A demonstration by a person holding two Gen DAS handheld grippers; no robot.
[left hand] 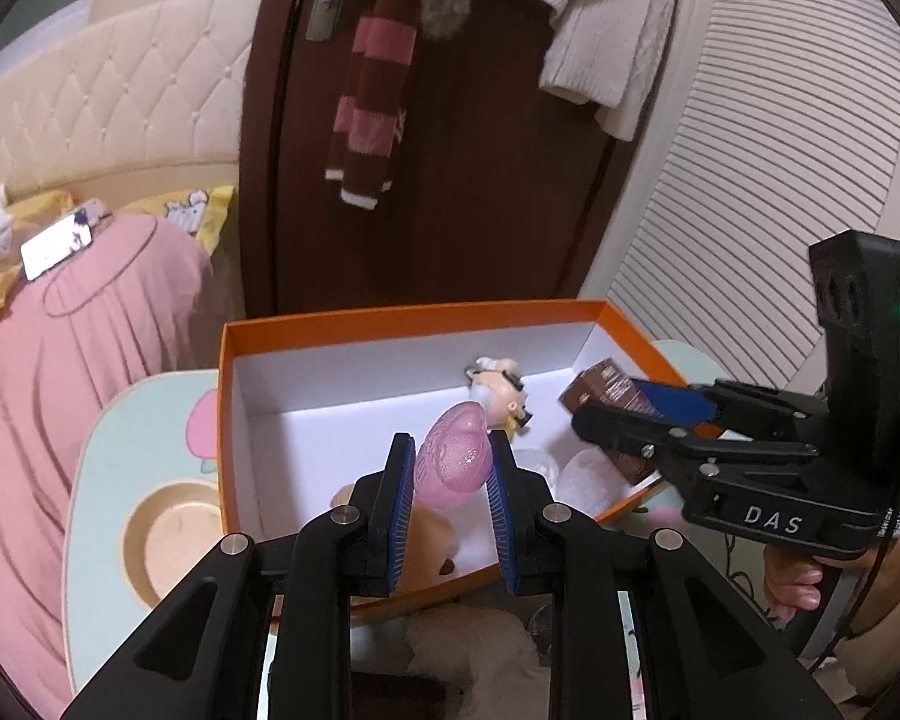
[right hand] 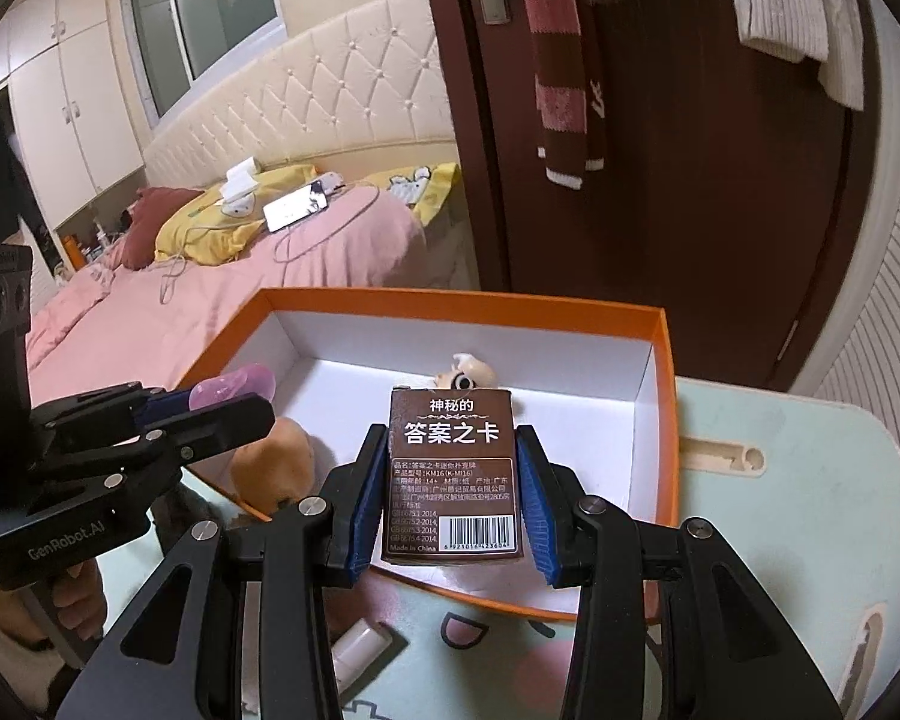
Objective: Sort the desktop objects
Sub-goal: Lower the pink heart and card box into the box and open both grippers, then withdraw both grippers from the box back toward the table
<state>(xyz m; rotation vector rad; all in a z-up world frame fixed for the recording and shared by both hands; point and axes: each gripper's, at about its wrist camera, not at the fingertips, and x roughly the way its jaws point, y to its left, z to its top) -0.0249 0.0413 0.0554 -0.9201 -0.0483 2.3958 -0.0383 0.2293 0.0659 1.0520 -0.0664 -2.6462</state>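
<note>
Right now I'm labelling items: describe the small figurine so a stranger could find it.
Find the orange box with white inside on the pale table. Near its far wall lies the figurine, a pale big-headed doll with black glasses, unlike the brown card pack and pink translucent toy in the jaws.

Left gripper (left hand: 453,462) angled down, blue pads clamped tight on a pink toy (left hand: 455,461). Right gripper (right hand: 450,480) angled down too, pads pressed on both sides of a brown card box (right hand: 450,468). A hand (left hand: 795,585) wraps the right gripper's handle from below.
</note>
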